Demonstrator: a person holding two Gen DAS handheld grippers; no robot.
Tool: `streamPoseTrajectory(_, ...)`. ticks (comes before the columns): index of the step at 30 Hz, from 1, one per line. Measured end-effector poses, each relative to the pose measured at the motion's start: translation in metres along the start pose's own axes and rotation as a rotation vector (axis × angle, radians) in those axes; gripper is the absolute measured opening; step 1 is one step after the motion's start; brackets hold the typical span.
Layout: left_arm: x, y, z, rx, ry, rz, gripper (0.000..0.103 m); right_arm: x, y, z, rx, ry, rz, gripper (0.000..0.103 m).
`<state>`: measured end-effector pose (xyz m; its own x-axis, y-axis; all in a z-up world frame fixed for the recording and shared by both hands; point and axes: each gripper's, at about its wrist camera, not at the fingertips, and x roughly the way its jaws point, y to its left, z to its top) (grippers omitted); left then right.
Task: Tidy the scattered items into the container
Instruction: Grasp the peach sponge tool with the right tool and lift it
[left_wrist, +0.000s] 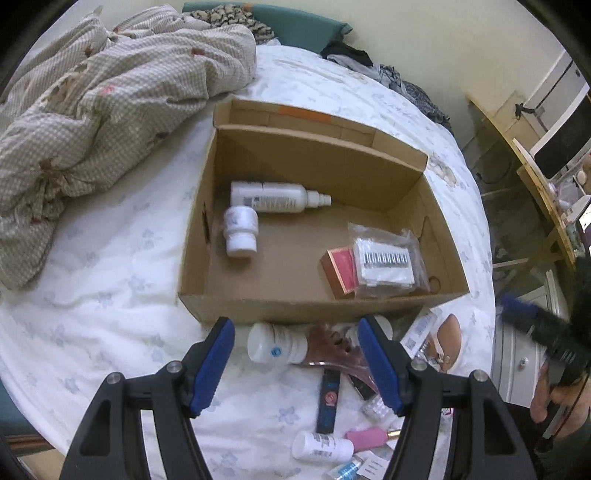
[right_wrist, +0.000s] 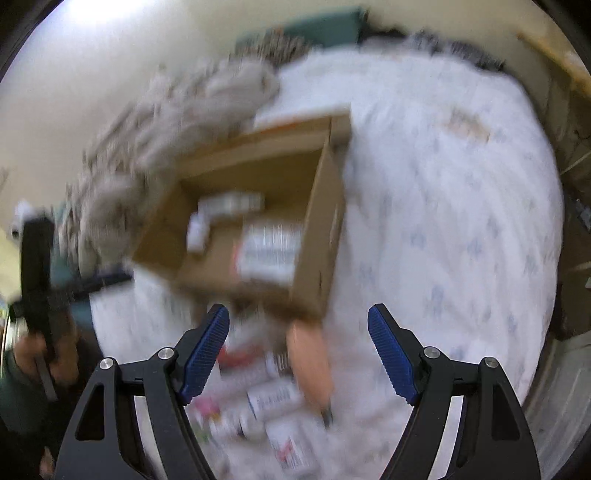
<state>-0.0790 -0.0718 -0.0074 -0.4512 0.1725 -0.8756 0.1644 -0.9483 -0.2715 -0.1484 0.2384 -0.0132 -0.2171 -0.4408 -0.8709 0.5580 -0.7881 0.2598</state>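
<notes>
Cardboard box (left_wrist: 295, 258) sits on the bed, already holding a spray bottle (left_wrist: 275, 197), a jar and a bagged packet; the left gripper (left_wrist: 295, 365) gapes empty above a white bottle (left_wrist: 277, 343) lying just outside the front wall, probably light, rigid and slick, best pinched across its body. Right wrist view, badly blurred, adds only the right gripper (right_wrist: 298, 350), spread wide and empty over loose items near the box corner.
</notes>
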Motion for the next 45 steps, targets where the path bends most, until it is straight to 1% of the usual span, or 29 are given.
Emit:
streamPoseTrajectory(1, 0.001, -0.002, -0.001, 0.008, 0.002, 0.0, 0.07, 0.008, 0.002, -0.007, -0.021, 0.046, -0.015, 0.081)
streamPoseTrajectory(3, 0.002, -0.009, 0.0, 0.039, -0.001, 0.012, 0.07, 0.021, 0.006, -0.017, -0.063, 0.094, -0.058, 0.08)
streamPoseTrajectory(6, 0.001, -0.014, 0.001, 0.054, -0.008, 0.005, 0.07, 0.038, 0.009, -0.025, -0.093, 0.126, -0.096, 0.08)
streamPoseTrajectory(9, 0.004, -0.014, 0.001, 0.057, 0.004, -0.033, 0.07, 0.048, 0.01, -0.024, -0.092, 0.134, -0.092, 0.08)
streamPoseTrajectory(10, 0.007, -0.015, 0.0, 0.063, 0.018, -0.036, 0.07, 0.051, 0.011, -0.024, -0.097, 0.137, -0.1, 0.079)
streamPoseTrajectory(12, 0.017, -0.017, -0.004, 0.073, 0.068, -0.05, 0.07, 0.057, 0.013, -0.022, -0.107, 0.143, -0.118, 0.075)
streamPoseTrajectory(13, 0.021, -0.018, -0.007, 0.081, 0.091, -0.06, 0.07, 0.06, 0.013, -0.021, -0.113, 0.146, -0.126, 0.069)
streamPoseTrajectory(14, 0.025, -0.02, -0.01, 0.094, 0.111, -0.067, 0.07, 0.063, 0.014, -0.021, -0.118, 0.149, -0.135, 0.06)
streamPoseTrajectory(15, 0.028, -0.022, -0.012, 0.107, 0.121, -0.061, 0.07, 0.066, 0.015, -0.02, -0.123, 0.152, -0.143, 0.053)
streamPoseTrajectory(16, 0.031, -0.025, -0.014, 0.127, 0.132, -0.048, 0.07, 0.069, 0.016, -0.019, -0.128, 0.155, -0.152, 0.036)
streamPoseTrajectory(17, 0.035, -0.03, -0.017, 0.156, 0.144, -0.033, 0.07, 0.072, 0.017, -0.018, -0.133, 0.158, -0.161, 0.028)
streamPoseTrajectory(19, 0.042, -0.039, -0.024, 0.219, 0.165, -0.001, 0.07, 0.078, 0.018, -0.017, -0.144, 0.164, -0.178, 0.028)
streamPoseTrajectory(20, 0.045, -0.048, -0.029, 0.271, 0.174, 0.02, 0.07, 0.079, 0.018, -0.016, -0.143, 0.166, -0.179, 0.028)
streamPoseTrajectory(22, 0.048, -0.061, -0.038, 0.363, 0.18, 0.048, 0.07, 0.075, 0.013, -0.015, -0.118, 0.162, -0.161, 0.028)
streamPoseTrajectory(23, 0.05, -0.071, -0.045, 0.426, 0.177, 0.077, 0.07, 0.07, 0.01, -0.014, -0.101, 0.154, -0.149, 0.028)
streamPoseTrajectory(25, 0.053, -0.082, -0.055, 0.499, 0.179, 0.1, 0.07, 0.059, 0.006, -0.013, -0.073, 0.133, -0.125, 0.027)
streamPoseTrajectory(27, 0.057, -0.088, -0.061, 0.543, 0.184, 0.115, 0.07, 0.047, 0.004, -0.01, -0.061, 0.104, -0.113, 0.027)
streamPoseTrajectory(29, 0.062, -0.092, -0.065, 0.582, 0.169, 0.131, 0.07, 0.036, 0.003, -0.008, -0.053, 0.077, -0.103, 0.028)
streamPoseTrajectory(31, 0.073, -0.097, -0.068, 0.638, 0.167, 0.18, 0.069, 0.033, 0.004, -0.007, -0.048, 0.065, -0.089, 0.028)
streamPoseTrajectory(33, 0.084, -0.102, -0.072, 0.692, 0.166, 0.227, 0.066, 0.034, 0.004, -0.007, -0.047, 0.068, -0.089, 0.028)
streamPoseTrajectory(34, 0.087, -0.104, -0.073, 0.705, 0.174, 0.236, 0.061, 0.035, 0.005, -0.008, -0.047, 0.07, -0.09, 0.027)
streamPoseTrajectory(35, 0.09, -0.105, -0.074, 0.715, 0.174, 0.248, 0.058, 0.036, 0.005, -0.008, -0.047, 0.071, -0.09, 0.028)
streamPoseTrajectory(37, 0.094, -0.107, -0.075, 0.737, 0.156, 0.274, 0.055, 0.037, 0.006, -0.008, -0.047, 0.074, -0.09, 0.028)
streamPoseTrajectory(38, 0.094, -0.108, -0.076, 0.747, 0.144, 0.285, 0.05, 0.038, 0.006, -0.009, -0.047, 0.076, -0.09, 0.027)
streamPoseTrajectory(39, 0.095, -0.109, -0.077, 0.765, 0.128, 0.306, 0.047, 0.039, 0.007, -0.009, -0.047, 0.077, -0.091, 0.027)
streamPoseTrajectory(40, 0.097, -0.111, -0.078, 0.78, 0.123, 0.318, 0.042, 0.039, 0.007, -0.009, -0.047, 0.079, -0.091, 0.027)
streamPoseTrajectory(43, 0.106, -0.111, -0.081, 0.807, 0.13, 0.342, 0.029, 0.034, 0.004, -0.009, -0.036, 0.072, -0.094, 0.027)
streamPoseTrajectory(45, 0.107, -0.11, -0.079, 0.812, 0.121, 0.352, 0.028, 0.029, 0.0, -0.008, -0.025, 0.059, -0.099, 0.027)
